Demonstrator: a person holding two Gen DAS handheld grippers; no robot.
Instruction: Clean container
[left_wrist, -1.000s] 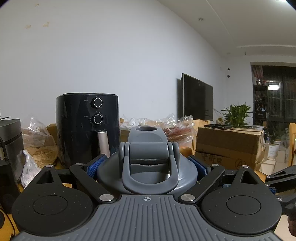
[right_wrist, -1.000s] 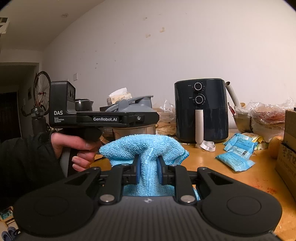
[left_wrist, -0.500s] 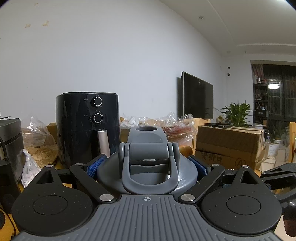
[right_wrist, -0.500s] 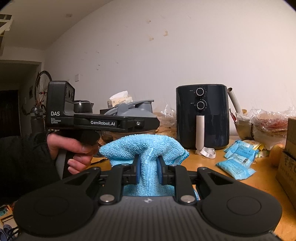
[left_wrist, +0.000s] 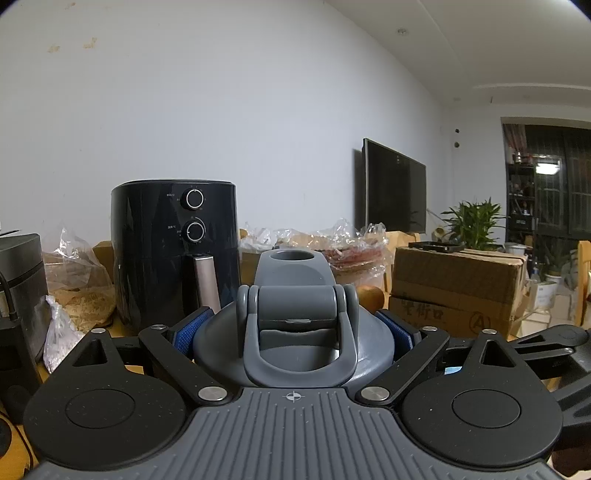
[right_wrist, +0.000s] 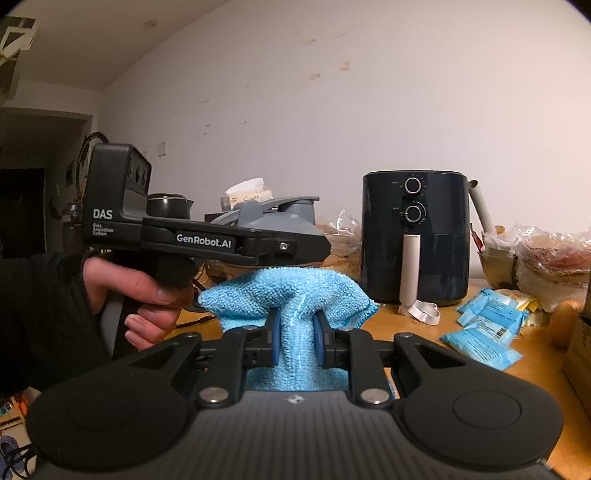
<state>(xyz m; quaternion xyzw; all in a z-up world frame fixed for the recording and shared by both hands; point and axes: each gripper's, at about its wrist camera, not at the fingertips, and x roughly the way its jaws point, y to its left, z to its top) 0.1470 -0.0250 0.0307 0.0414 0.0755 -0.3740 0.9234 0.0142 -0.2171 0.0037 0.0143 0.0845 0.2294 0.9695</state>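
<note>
A: Left gripper (left_wrist: 293, 328)?
B: Blue pads clamped wide on both sides of a domed grey plastic container lid (left_wrist: 293, 332) with a hinged loop handle and round spout. Held about level above the wooden table (right_wrist: 406, 325).
A: Right gripper (right_wrist: 294, 338)?
B: Narrow, pinching a fluffy light-blue microfibre cloth (right_wrist: 291, 291), bunched above the pads. It's just beside and below the left device.
A: Hand?
B: Left hand (right_wrist: 129, 291), dark sleeve, wrapped around the pistol grip.
A: Background?
B: Glossy black air fryer (right_wrist: 415, 236) near the table's back edge.
</note>
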